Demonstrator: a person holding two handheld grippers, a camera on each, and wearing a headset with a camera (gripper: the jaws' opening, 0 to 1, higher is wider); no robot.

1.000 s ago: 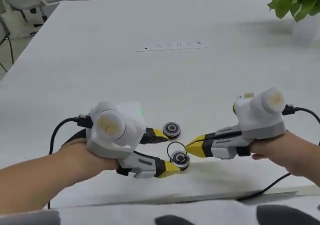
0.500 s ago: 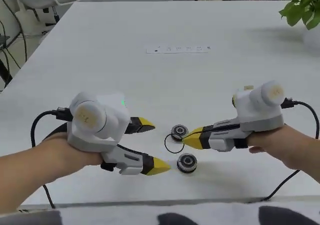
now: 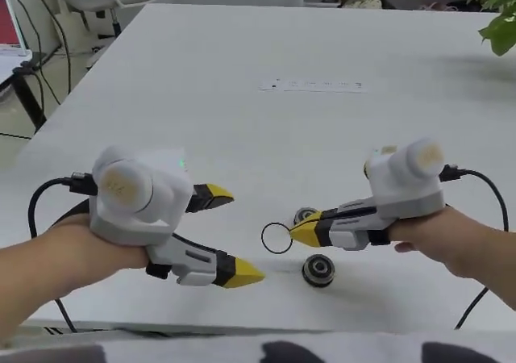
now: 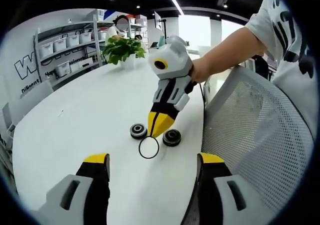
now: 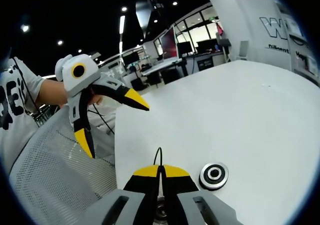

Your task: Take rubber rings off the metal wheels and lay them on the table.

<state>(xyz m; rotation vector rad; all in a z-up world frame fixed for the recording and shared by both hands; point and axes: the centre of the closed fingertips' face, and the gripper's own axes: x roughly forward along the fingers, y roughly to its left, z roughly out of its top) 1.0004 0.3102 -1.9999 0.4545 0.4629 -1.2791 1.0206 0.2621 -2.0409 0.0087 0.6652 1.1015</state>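
**Right gripper pinches a freed rubber ring, left gripper gapes open**

In the head view the right gripper (image 3: 295,232) has its yellow-tipped jaws pressed together on the edge of a thin black rubber ring (image 3: 276,238). The ring juts from the tips as an open circle, clear of both wheels. Whether it touches the white bench (image 3: 242,121) I cannot tell.

Two metal wheels lie flat on the bench close to that gripper. The near wheel (image 3: 319,269) sits just below the jaws on the person's side. The far wheel (image 3: 304,214) peeks out from behind them.

The left gripper (image 3: 232,234) is held beside the ring with its jaws spread wide and nothing between them. One tip points above the ring's level and the other below it.

The left gripper view looks past its own parted jaws at the ring, which hangs from the other gripper's closed tip. One wheel lies on each side of that tip, just beyond the ring.

In the right gripper view the ring appears edge-on, as a fine dark line rising from the shut tips. One wheel lies just to the right of the jaws, and another is partly hidden beneath them.

Farther up the bench lies a flat white socket strip (image 3: 310,85). Leaves of a plant (image 3: 500,20) reach in at the far right corner
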